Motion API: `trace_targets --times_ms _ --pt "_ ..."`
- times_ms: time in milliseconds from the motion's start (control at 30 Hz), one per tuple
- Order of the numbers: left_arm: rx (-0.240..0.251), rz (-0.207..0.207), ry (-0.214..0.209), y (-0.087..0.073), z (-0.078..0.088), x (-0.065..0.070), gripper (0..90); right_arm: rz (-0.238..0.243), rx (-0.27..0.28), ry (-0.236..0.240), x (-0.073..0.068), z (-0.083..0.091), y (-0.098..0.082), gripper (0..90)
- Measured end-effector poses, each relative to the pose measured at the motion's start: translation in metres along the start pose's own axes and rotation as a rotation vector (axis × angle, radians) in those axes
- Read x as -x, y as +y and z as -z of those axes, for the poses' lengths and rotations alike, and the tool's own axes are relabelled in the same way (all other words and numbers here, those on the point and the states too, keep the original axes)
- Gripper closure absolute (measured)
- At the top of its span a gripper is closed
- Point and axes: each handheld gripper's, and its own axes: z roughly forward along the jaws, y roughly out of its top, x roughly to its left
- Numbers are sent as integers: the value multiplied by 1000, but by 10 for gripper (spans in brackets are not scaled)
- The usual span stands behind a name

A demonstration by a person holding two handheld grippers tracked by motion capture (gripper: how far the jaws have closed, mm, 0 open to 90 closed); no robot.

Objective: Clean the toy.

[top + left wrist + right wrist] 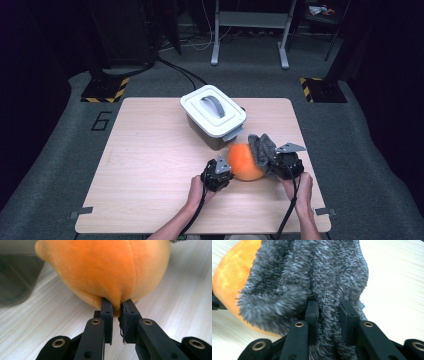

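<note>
A fold of the orange plush ball [105, 272] is being pinched between the jaws of the left gripper [117, 305], which are clenched on the soft fabric at the ball's lower near edge. In the left gripper view the plush is bulging out directly ahead of and above the fingertips [107, 306], with the pale wooden table [175, 297] lying beneath them and the dark wall of a container being seen off to the upper left of the jaws.

A grey fuzzy cloth [312, 277] is being gripped by the right gripper [329, 308], whose jaws are closed tightly on a thick pleat of the pile running down between the fingers [312, 312]. The cloth is being held up ahead of the fingertips, and the orange ball is being touched by it on the left of those jaws.

From the high view, the ball [243, 162] is being held between the two tools, just ahead of the left gripper [223, 167] and just beside the right gripper [272, 161], with the cloth [262, 146] being draped against its right side. The white lidded container [214, 116] is standing just beyond the ball, farther from both sets of fingers.
</note>
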Motion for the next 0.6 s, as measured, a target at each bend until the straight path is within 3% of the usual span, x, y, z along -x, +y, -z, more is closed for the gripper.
trace_targets --times_ms 233,433,567,600 --pt "28 18 -41 8 5 2 822 30 38 11 -3 16 5 715" --pt "34 -7 -68 12 12 8 822 84 56 25 -19 26 14 715" --pt "42 2 -99 12 13 10 822 128 53 31 -34 27 21 715" --pt "39 2 -100 12 13 11 822 160 42 37 -42 24 24 715"
